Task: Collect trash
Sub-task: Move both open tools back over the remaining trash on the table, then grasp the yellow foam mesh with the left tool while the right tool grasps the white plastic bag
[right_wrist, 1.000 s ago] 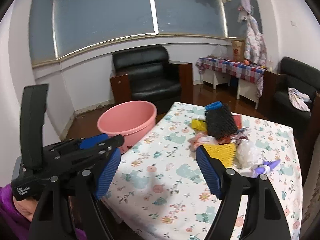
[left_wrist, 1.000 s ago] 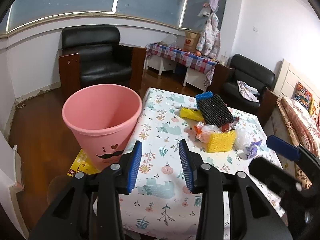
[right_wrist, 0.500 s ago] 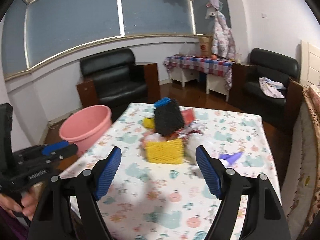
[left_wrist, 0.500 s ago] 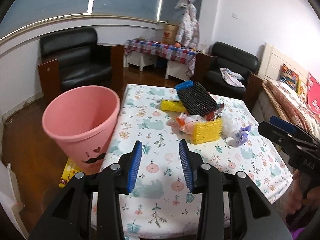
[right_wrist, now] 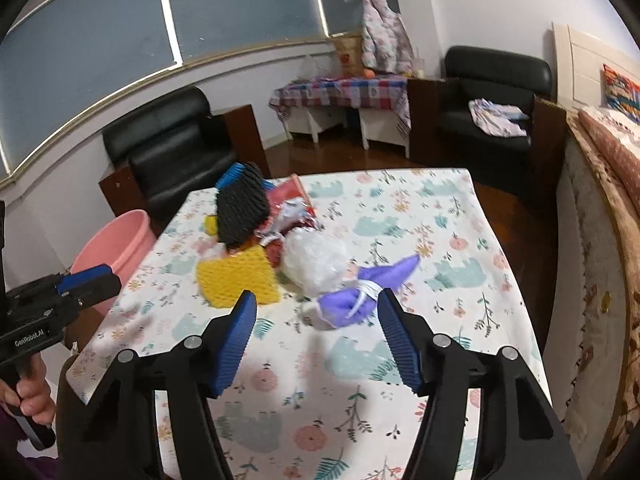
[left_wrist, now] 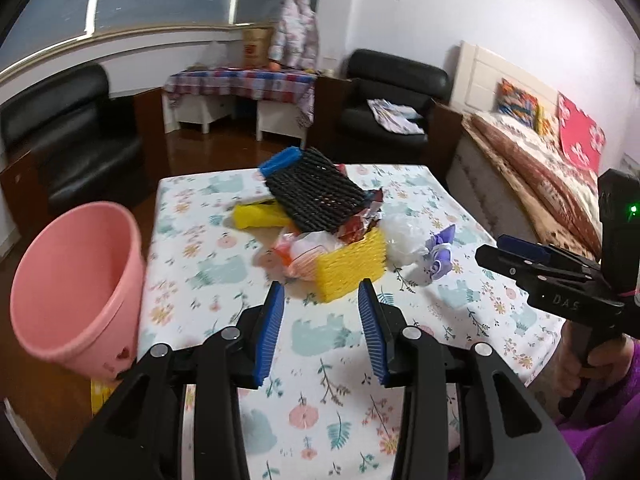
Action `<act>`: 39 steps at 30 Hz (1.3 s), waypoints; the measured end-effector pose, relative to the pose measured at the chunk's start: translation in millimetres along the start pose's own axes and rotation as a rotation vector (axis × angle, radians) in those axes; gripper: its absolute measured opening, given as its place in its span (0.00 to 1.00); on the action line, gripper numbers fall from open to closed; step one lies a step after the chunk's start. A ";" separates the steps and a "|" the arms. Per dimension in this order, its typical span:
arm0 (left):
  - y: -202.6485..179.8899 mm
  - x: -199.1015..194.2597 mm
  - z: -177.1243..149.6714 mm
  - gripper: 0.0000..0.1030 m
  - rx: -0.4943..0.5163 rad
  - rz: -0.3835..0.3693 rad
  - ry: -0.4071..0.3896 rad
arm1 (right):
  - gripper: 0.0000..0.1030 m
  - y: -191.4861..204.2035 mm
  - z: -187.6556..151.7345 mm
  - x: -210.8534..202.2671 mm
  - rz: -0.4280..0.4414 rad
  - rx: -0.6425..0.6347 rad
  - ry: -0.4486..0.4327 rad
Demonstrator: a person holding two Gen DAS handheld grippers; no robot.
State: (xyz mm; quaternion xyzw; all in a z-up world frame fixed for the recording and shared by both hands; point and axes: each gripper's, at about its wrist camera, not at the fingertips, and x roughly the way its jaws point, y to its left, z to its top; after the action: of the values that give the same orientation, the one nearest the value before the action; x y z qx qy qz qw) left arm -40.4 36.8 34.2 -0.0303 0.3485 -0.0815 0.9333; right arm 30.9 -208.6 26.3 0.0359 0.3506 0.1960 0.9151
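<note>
We held our left gripper (left_wrist: 320,300) over the near edge of the table (left_wrist: 320,400). Its blue fingers (left_wrist: 270,332) stood a little way apart, and it had nothing in it. Our right gripper (right_wrist: 316,308) was over the near edge too. Its fingers (right_wrist: 236,340) were spread wide, and it held nothing either.

The trash sat in a heap near the middle of the table. A yellow foam net (left_wrist: 352,264) lay at the front of the heap, just past the tips of our left gripper. A black foam net (left_wrist: 316,196) lay tilted on top of the heap, with a blue bit (left_wrist: 280,162) sticking out behind it. A clear plastic wad (right_wrist: 316,260) touched the yellow net. A purple wrapper (right_wrist: 360,296) lay on the side of the heap nearest the bed, just in front of our right gripper, between its two fingers.

The pink bucket (left_wrist: 76,284) stood on the floor by the left edge of the table. Nothing could be seen inside it
</note>
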 end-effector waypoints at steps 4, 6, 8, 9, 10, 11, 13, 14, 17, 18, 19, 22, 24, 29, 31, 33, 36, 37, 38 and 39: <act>-3.7 25.3 8.4 0.38 0.054 -0.027 0.051 | 0.61 -8.7 -0.9 12.4 -0.005 0.031 0.029; -7.9 34.8 9.8 0.38 0.091 -0.039 0.059 | 0.61 -11.1 0.0 19.7 -0.007 0.039 0.044; -10.9 42.9 12.0 0.38 0.127 -0.045 0.065 | 0.61 -12.1 0.1 24.8 -0.008 0.044 0.056; -12.1 45.4 13.1 0.38 0.140 -0.046 0.067 | 0.61 -13.0 0.5 27.2 -0.008 0.047 0.061; -13.3 50.8 15.1 0.38 0.167 -0.047 0.068 | 0.61 -13.8 0.8 30.1 -0.009 0.050 0.068; -13.8 54.2 15.8 0.38 0.186 -0.046 0.069 | 0.61 -14.6 1.3 32.4 -0.011 0.052 0.074; -14.7 61.6 18.0 0.38 0.223 -0.048 0.073 | 0.61 -15.9 3.3 36.6 -0.018 0.054 0.080; -15.3 66.2 19.1 0.38 0.241 -0.056 0.076 | 0.61 -16.8 4.1 37.8 -0.021 0.056 0.083; -17.2 77.5 19.7 0.38 0.279 -0.068 0.076 | 0.61 -20.2 6.5 44.2 -0.026 0.066 0.094; -17.3 80.5 19.2 0.38 0.291 -0.066 0.072 | 0.61 -20.9 7.1 46.8 -0.026 0.070 0.099; -17.6 83.5 18.7 0.38 0.302 -0.068 0.062 | 0.61 -21.4 7.0 48.4 -0.026 0.071 0.102; -18.2 91.3 15.3 0.38 0.317 -0.080 0.057 | 0.60 -21.5 7.7 53.4 -0.027 0.071 0.108; -17.1 97.1 12.4 0.38 0.321 -0.078 0.069 | 0.60 -21.9 7.9 54.9 -0.026 0.072 0.108; -14.5 105.1 7.9 0.37 0.310 -0.074 0.083 | 0.60 -23.1 9.0 57.1 -0.022 0.076 0.108; -14.4 103.6 6.2 0.30 0.297 -0.086 0.079 | 0.60 -23.3 9.5 57.4 -0.021 0.078 0.106; -15.1 101.4 4.3 0.20 0.291 -0.098 0.080 | 0.60 -24.1 11.1 57.6 -0.019 0.080 0.102; -16.0 98.6 1.6 0.11 0.287 -0.107 0.081 | 0.60 -23.6 12.0 57.8 -0.010 0.081 0.096; -16.1 96.9 0.2 0.08 0.283 -0.109 0.081 | 0.60 -23.3 11.8 57.4 -0.006 0.081 0.095; -16.1 94.9 -0.4 0.08 0.278 -0.116 0.081 | 0.60 -23.2 11.7 56.6 0.000 0.081 0.094; -16.9 92.4 -0.3 0.08 0.274 -0.122 0.078 | 0.60 -22.1 12.3 56.4 0.008 0.082 0.091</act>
State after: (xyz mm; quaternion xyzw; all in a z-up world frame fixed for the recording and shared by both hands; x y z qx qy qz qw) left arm 25.9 4.1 -23.7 0.0794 0.3679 -0.1859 0.9076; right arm 84.5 -206.4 -4.3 0.0658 0.3996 0.1865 0.8951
